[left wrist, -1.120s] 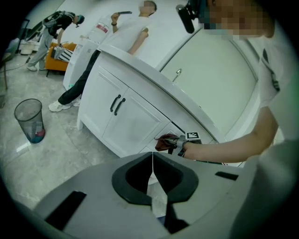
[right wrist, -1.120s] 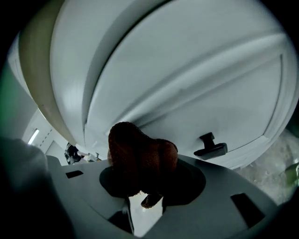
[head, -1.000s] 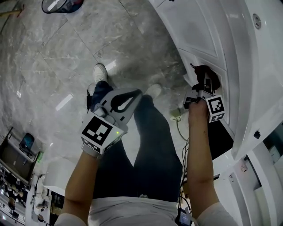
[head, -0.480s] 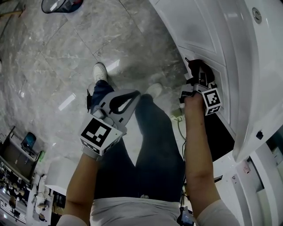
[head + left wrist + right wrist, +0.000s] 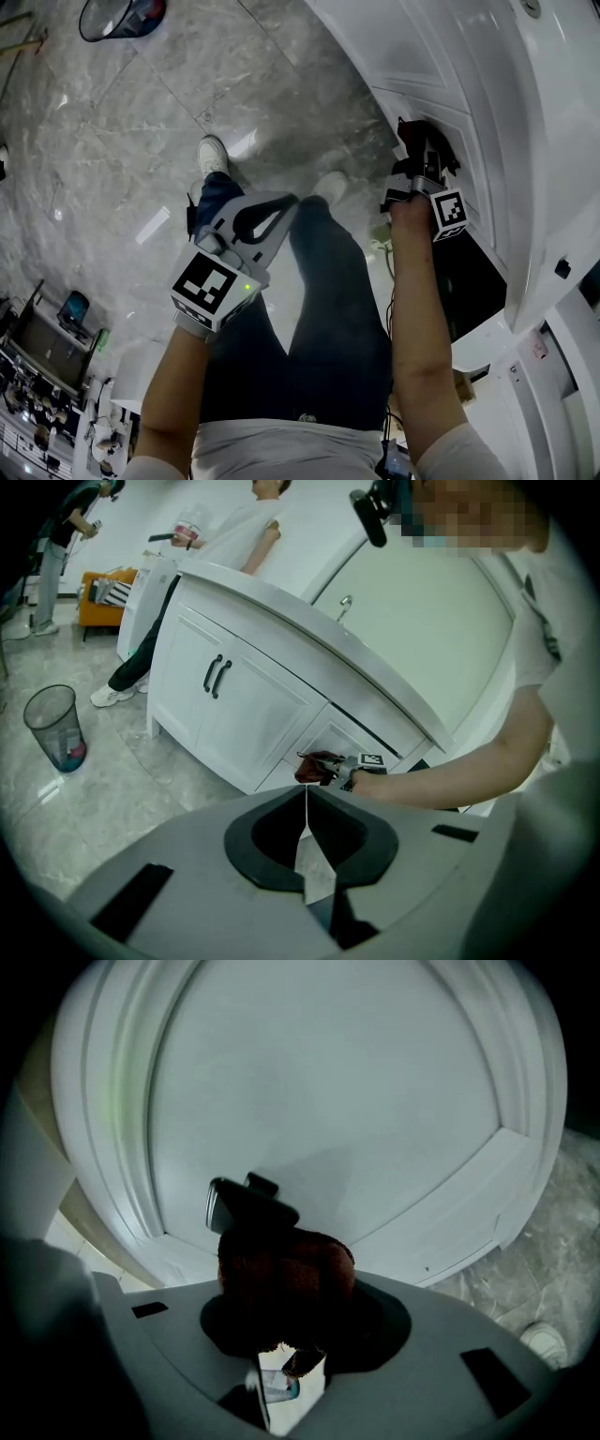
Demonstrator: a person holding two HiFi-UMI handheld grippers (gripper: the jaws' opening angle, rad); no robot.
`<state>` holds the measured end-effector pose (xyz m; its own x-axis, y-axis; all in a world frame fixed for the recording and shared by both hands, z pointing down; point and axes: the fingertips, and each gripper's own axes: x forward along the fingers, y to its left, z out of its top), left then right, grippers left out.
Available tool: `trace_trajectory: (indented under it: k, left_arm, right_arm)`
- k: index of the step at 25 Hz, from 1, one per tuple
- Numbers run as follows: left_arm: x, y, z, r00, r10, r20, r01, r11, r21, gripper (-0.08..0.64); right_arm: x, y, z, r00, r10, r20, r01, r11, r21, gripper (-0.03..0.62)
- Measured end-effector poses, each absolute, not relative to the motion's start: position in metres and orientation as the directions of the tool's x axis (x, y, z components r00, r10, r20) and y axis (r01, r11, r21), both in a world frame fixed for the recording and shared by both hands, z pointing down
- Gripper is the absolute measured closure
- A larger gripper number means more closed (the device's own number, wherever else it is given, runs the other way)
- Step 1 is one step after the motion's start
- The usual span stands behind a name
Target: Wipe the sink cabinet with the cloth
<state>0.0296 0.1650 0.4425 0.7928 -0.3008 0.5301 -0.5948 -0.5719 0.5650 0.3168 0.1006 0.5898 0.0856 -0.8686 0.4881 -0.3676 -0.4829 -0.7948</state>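
clamping the cloth (image 5: 284, 1277), right gripper (image 5: 426, 172) holds it against the cabinet door (image 5: 356, 1101); left gripper (image 5: 306, 808) closed.

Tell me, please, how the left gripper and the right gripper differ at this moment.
The left gripper is shut on nothing, while the right gripper is shut on the dark cloth. The left gripper hangs above the person's legs, away from the cabinet; the right gripper is up at the white cabinet door. Both are hand-held, jaws together.
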Motion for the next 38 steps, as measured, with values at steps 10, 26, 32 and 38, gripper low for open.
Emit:
trace_trajectory:
  k: [10, 26, 32, 38]
  left_arm:
    - [0.047, 0.178, 0.441, 0.814, -0.247, 0.526, -0.553, -0.609, 0.568, 0.545]
    - [0.057, 0.191, 0.444, 0.825, -0.181, 0.535, -0.510, -0.646, 0.568, 0.545]
    - [0.067, 0.195, 0.441, 0.837, -0.152, 0.525, -0.482, -0.661, 0.576, 0.545]
    - [0.069, 0.201, 0.438, 0.846, -0.127, 0.518, -0.457, -0.675, 0.579, 0.545]
  right_arm:
    - [0.336, 0.129, 0.593, 0.099, -0.865, 0.492, -0.397, -0.487, -0.778, 0.445]
    - [0.376, 0.183, 0.594, 0.182, -0.839, 0.513, -0.386, -0.541, -0.747, 0.445]
    - [0.394, 0.208, 0.593, 0.199, -0.820, 0.536, -0.416, -0.566, -0.712, 0.445]
    - [0.400, 0.219, 0.583, 0.235, -0.808, 0.541, -0.398, -0.587, -0.704, 0.444]
